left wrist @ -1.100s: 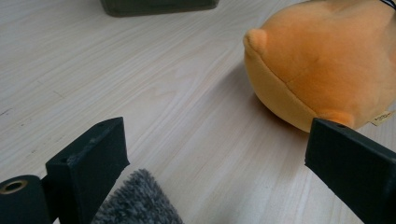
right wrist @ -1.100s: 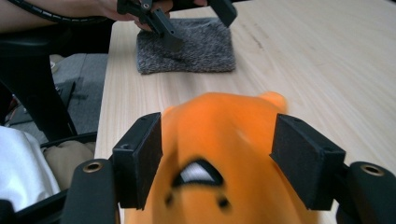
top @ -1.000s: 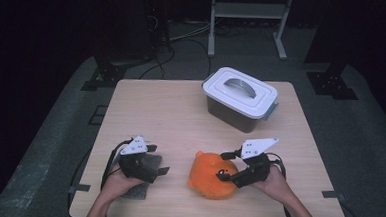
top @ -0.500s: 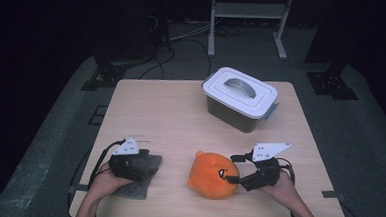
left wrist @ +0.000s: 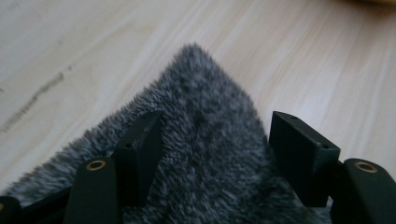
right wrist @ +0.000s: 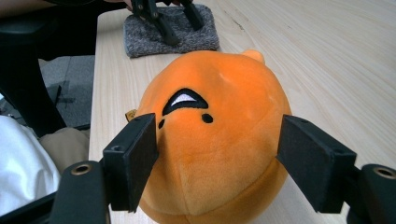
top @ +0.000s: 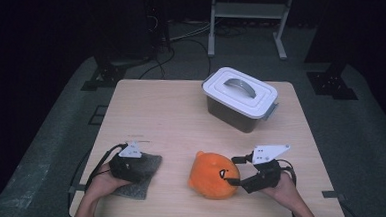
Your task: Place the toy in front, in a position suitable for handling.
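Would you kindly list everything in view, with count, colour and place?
Table: one, light wood, centre.
Lidded box: one, white lid, grey handle, dark body, far right part of table.
Plush toy: one, orange, near edge, between the open right jaws.
Fuzzy cloth: one, grey, near left, flat under the left gripper.
Metal stand: one, pale, on floor beyond table.
Left gripper: black, open over cloth.
Right gripper: black, open around toy.

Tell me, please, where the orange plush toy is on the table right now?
In the high view the orange plush toy lies near the table's front edge, between the grey fuzzy cloth on its left and the open right hand-held gripper flanking it.
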